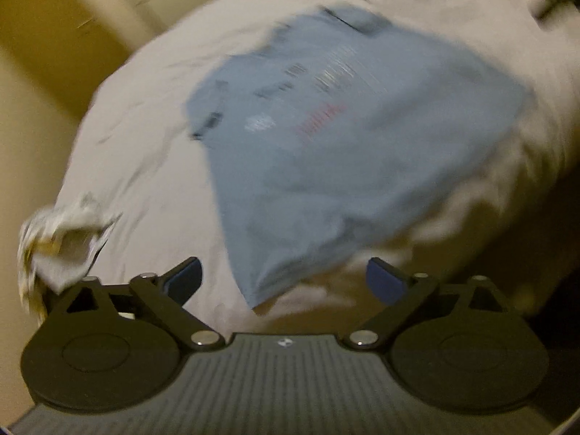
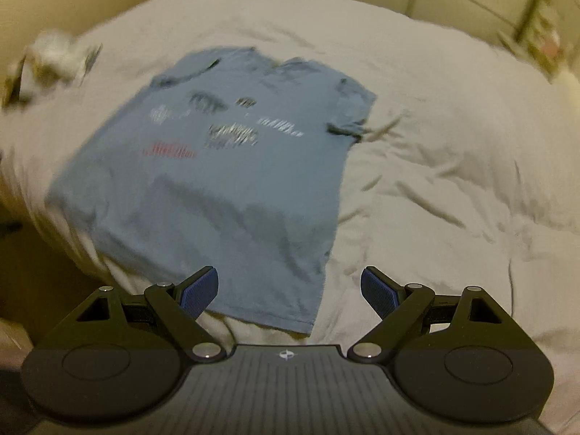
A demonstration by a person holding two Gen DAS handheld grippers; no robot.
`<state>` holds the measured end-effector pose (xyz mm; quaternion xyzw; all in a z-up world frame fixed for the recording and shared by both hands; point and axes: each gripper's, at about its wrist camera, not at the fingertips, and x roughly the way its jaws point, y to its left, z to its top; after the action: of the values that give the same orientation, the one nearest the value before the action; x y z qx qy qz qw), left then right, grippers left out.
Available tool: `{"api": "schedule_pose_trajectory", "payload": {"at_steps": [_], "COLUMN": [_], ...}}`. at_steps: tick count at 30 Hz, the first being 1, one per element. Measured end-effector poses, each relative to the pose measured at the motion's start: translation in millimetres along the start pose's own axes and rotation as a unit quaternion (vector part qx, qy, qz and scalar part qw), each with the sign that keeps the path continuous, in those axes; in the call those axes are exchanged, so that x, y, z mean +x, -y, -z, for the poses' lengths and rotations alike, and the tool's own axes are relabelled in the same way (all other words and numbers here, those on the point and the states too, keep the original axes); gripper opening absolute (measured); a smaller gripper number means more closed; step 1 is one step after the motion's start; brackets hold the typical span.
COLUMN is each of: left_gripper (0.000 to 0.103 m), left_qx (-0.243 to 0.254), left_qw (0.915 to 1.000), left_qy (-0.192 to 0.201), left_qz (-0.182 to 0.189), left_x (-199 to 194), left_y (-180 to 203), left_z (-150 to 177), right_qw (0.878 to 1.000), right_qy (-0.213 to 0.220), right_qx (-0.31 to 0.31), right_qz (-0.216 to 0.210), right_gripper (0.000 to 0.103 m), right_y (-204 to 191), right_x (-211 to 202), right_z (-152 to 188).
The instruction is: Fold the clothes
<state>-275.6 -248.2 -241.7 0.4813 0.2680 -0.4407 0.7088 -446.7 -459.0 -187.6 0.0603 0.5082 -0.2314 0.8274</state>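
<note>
A light blue T-shirt [image 2: 217, 166] with a printed front lies spread flat on a bed, collar away from me and hem nearest. In the left wrist view the same T-shirt [image 1: 326, 152] runs diagonally, one hem corner pointing down between the fingers. My left gripper [image 1: 284, 282] is open above that hem corner with nothing held. My right gripper [image 2: 290, 293] is open too, hovering just over the shirt's other hem corner. Both views are motion-blurred.
A pale grey wrinkled bedsheet [image 2: 435, 181] covers the bed. A crumpled whitish garment [image 2: 50, 61] lies at the bed's far left corner, and the same crumpled garment [image 1: 61, 250] shows beside my left gripper. The floor [image 2: 43, 275] drops off at the lower left.
</note>
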Motion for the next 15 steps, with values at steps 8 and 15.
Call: {"api": "schedule_pose_trajectory", "payload": {"at_steps": [8,15], "left_gripper": [0.061,0.047], "left_qx": [0.175,0.258], "left_qw": [0.9846,0.9658], "left_qy": [0.0,0.021], "left_qz": [0.005,-0.013], "left_x": [81,124], "left_y": [16,21], "left_z": [40,47], "right_qw": [0.997,0.993], "right_qy": [-0.021,-0.037], "right_qx": [-0.076,-0.11], "right_qz": [0.016,0.009], "right_gripper": [0.088,0.087], "right_y": [-57,-80], "right_x": [42,73], "right_z": [10,13]}}
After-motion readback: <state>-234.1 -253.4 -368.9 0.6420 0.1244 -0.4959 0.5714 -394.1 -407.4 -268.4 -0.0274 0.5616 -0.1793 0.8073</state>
